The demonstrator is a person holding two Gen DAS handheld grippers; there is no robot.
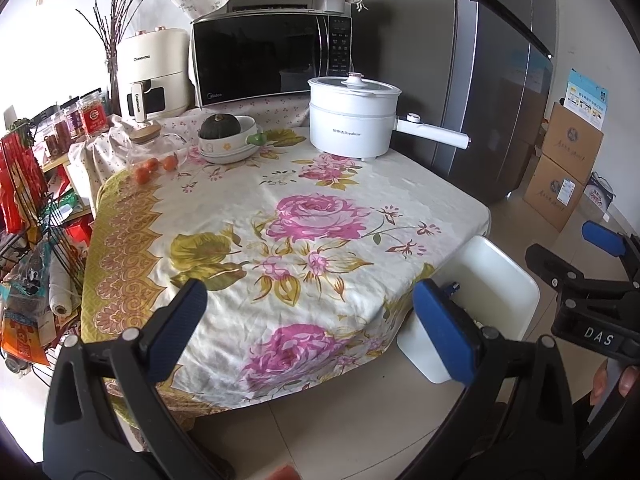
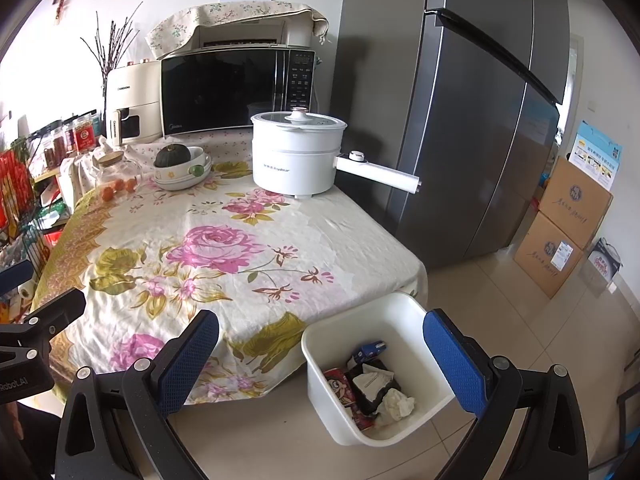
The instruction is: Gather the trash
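Both claws are spread wide and carrying nothing: the left gripper point(image 1: 310, 328) hangs over the near edge of the floral tablecloth point(image 1: 280, 216), and the right gripper point(image 2: 320, 354) hangs just off the table's corner above the white trash bin point(image 2: 404, 312) on the tile floor. The trash sits inside that bin: a crumpled white tissue point(image 2: 396, 404), a red snack wrapper point(image 2: 338, 380), some black packaging point(image 2: 376, 384) and a small blue piece point(image 2: 370, 349). Further back on the table are a white electric cooking pot point(image 2: 296, 152), a dark green squash point(image 2: 173, 156) in stacked bowls, a lidded glass jar point(image 2: 116, 172) and a microwave point(image 2: 236, 88).
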